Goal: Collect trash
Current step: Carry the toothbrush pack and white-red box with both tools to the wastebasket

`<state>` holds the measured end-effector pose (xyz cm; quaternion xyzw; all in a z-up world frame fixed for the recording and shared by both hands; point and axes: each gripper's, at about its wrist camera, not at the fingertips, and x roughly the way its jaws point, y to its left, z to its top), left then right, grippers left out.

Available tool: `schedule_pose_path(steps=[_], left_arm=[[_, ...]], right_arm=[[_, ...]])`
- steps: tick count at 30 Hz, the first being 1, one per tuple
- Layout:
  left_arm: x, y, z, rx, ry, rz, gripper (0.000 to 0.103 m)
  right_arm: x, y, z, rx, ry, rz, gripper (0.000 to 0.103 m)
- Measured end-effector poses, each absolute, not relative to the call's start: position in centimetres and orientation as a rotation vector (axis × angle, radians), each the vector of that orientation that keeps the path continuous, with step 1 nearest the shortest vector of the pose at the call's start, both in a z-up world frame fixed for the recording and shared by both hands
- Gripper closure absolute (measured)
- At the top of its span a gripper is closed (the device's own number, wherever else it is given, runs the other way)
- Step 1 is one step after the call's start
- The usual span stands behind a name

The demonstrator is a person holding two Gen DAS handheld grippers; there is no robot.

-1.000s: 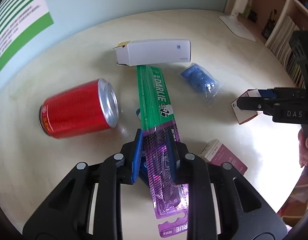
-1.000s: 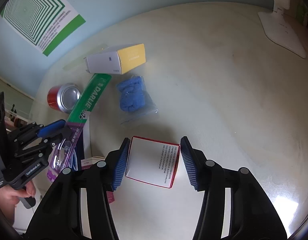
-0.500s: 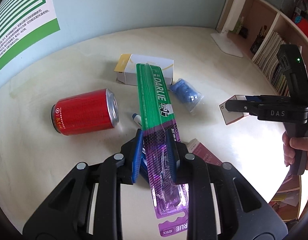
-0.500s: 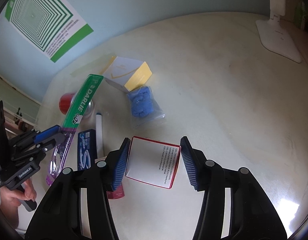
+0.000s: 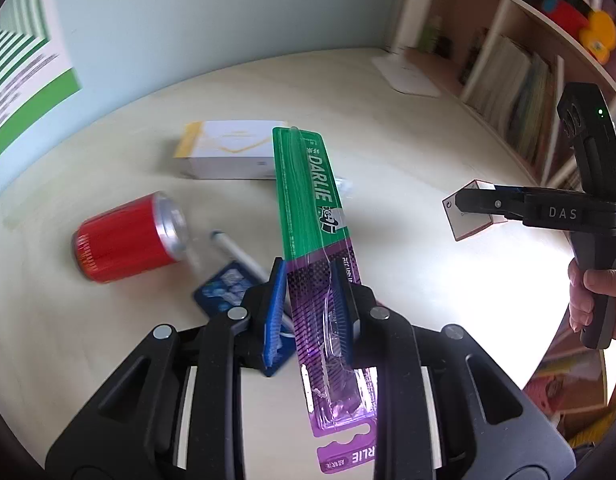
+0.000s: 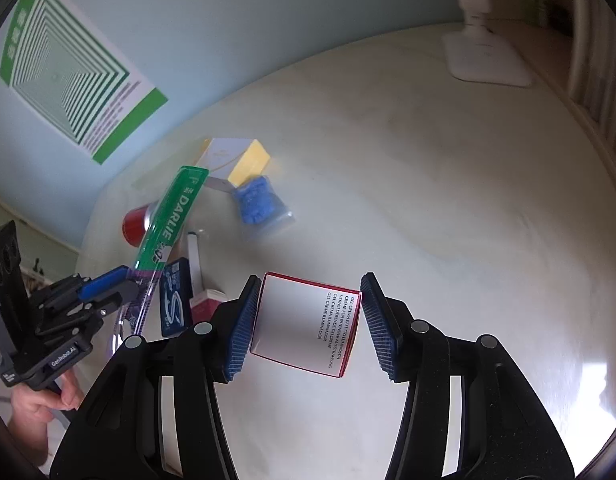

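Green-and-purple plastic toothbrush blister pack (image 5: 319, 248), white DARLIE lettering; red aluminium can (image 5: 126, 240), silver top; white cardboard box with yellow end (image 5: 228, 156); white red-edged carton (image 6: 306, 324), black print; blue wad in clear bag (image 6: 258, 200); dark blue packet (image 6: 174, 304); wall poster (image 6: 68, 80), green-white concentric squares; cream tabletop (image 6: 447, 200)

Pale round table (image 6: 467, 200) is filling most of both views, w/ window glare showing lower right in the right wrist view. Light blue wall (image 5: 228, 12) is running across the top behind it. Green & white poster (image 6: 68, 80) w/ nested squares is hanging upper left; its small text is blurring out. White lamp base (image 6: 483, 60) is sitting on the table's far edge, upper right. Wooden bookshelf (image 5: 487, 60) is standing along the right side of the left wrist view, books (image 5: 523, 96) packing its lower shelf, red & yellow toys (image 5: 579, 24) sitting on the top one.
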<state>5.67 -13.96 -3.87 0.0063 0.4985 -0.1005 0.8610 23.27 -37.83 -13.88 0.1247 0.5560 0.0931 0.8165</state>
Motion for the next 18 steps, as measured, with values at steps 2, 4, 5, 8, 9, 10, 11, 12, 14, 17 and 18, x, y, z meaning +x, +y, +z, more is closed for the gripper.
schedule_pose_path(steps=[2,4,5,8,9,10,11,12,14,17,18], left_arm=[[5.6,-15.1,-4.0,0.036,1.053,-0.254,0.082],[5.4,-16.3,-4.1,0.061,1.062,-0.310,0.082],[5.2,-16.9,-4.1,0.076,1.063,-0.334,0.082],[4.7,-18.5,-4.1,0.114,1.068,-0.408,0.082],[4.5,-19.0,-4.1,0.125,1.069,-0.432,0.082],[4.2,-19.6,-4.1,0.140,1.067,-0.465,0.082],[3.9,-20.1,-4.0,0.151,1.066,-0.490,0.082],[3.7,-20.5,-4.0,0.162,1.066,-0.514,0.082],[2.9,-21.5,-4.1,0.190,1.063,-0.573,0.082],[1.5,-23.0,-4.2,0.231,1.060,-0.665,0.082],[1.0,-23.4,-4.2,0.245,1.058,-0.690,0.082]], right_arm=[[21.9,-38.6,-13.5,0.286,1.176,0.162,0.051],[20.3,-39.4,-13.2,0.314,1.166,0.121,0.051],[19.3,-39.9,-13.0,0.329,1.159,0.094,0.051],[16.5,-41.2,-12.6,0.368,1.142,0.018,0.051],[15.6,-41.5,-12.4,0.381,1.136,-0.009,0.051],[14.8,-41.8,-12.2,0.392,1.129,-0.034,0.051],[13.8,-42.1,-12.0,0.404,1.121,-0.065,0.051],[12.9,-42.3,-11.8,0.416,1.114,-0.092,0.051],[10.8,-42.6,-11.3,0.443,1.095,-0.147,0.051],[7.4,-42.7,-10.5,0.474,1.067,-0.234,0.051],[6.4,-42.7,-10.4,0.483,1.059,-0.258,0.051]])
